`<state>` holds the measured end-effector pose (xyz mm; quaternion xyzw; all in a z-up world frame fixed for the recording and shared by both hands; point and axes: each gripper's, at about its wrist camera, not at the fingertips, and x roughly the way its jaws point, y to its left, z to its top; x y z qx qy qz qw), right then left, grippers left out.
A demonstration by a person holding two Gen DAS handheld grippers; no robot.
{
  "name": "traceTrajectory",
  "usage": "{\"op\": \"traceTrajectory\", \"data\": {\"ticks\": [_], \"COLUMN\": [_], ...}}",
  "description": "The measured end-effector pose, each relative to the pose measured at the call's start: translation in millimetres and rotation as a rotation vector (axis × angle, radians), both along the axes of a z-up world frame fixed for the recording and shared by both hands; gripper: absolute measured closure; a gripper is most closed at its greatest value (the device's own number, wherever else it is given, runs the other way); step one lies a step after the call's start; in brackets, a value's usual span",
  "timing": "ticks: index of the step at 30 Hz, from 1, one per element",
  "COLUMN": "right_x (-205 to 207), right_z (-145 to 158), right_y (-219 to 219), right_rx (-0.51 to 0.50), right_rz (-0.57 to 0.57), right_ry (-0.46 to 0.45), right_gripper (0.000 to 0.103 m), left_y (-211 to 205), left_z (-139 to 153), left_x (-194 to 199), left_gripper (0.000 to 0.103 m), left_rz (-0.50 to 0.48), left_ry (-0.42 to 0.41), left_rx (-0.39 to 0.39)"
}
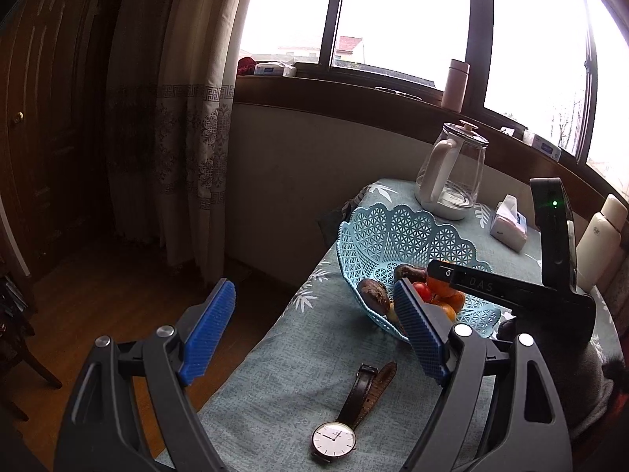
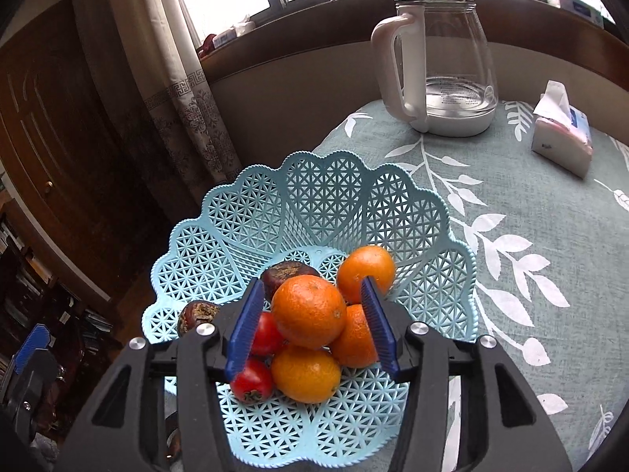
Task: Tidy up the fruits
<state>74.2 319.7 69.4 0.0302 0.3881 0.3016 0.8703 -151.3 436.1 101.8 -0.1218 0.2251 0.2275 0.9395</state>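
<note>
Fruits [image 2: 308, 310] sit piled in the blue basket [image 2: 314, 196] low in the frame, the right tongs [image 2: 310, 324] part-open around the top orange [image 2: 308, 310], likely letting go or about to squeeze, the left tongs [image 1: 314, 330] wide and empty.

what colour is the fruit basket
Light blue lattice plastic basket, clearest in the right wrist view.

Black grippers [image 2: 312, 324], blue ribbed pads [image 2: 244, 328] (silver screws)
</note>
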Motion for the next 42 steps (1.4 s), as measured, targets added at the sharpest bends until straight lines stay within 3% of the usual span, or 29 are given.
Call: {"op": "traceTrajectory", "data": {"ticks": [13, 19, 24, 28, 32, 36, 42], "right_x": [-22.1, -39.6, -55.7, -74.8, -96.3, -110.8, -121.7], "right_z": [12.9, 23.6, 33.3, 39.6, 42.8, 41.4, 36.4], "right_y": [-15.9, -25.9, -37.5, -47.9, -58.2, -67.5, -74.5], "right_rx": [0.041, 0.056, 0.066, 0.041, 0.018, 0.011, -0.061], "right_rz": [-0.013, -0.025, -0.039, -0.059, -0.072, -0.092, -0.117], "right_ry": [-0.028, -0.061, -0.091, -0.148, -0.213, -0.221, -0.254], "right_gripper": [0.038, 0.028, 0.012, 0.008, 0.005, 0.005, 0.005], "left_y": [-1.4, -4.0, -5.8, -9.4, -18.3, -34.4, -47.4], "left_z": [8.2, 13.8, 17.6, 21.6, 24.9, 27.9, 30.1], "left_x": [-6.3, -10.0, -12.9, -17.2, -17.4, -15.2, -13.3], "left_gripper": [0.004, 0.003, 0.003, 0.003, 0.003, 0.003, 0.003], "left_rz": [0.0, -0.007, -0.01, -0.014, -0.036, -0.051, -0.055], "left_ry": [-0.015, -0.025, -0.029, -0.037, -0.041, -0.037, -0.031], "left_rx": [0.007, 0.007, 0.005, 0.007, 0.027, 0.099, 0.148]}}
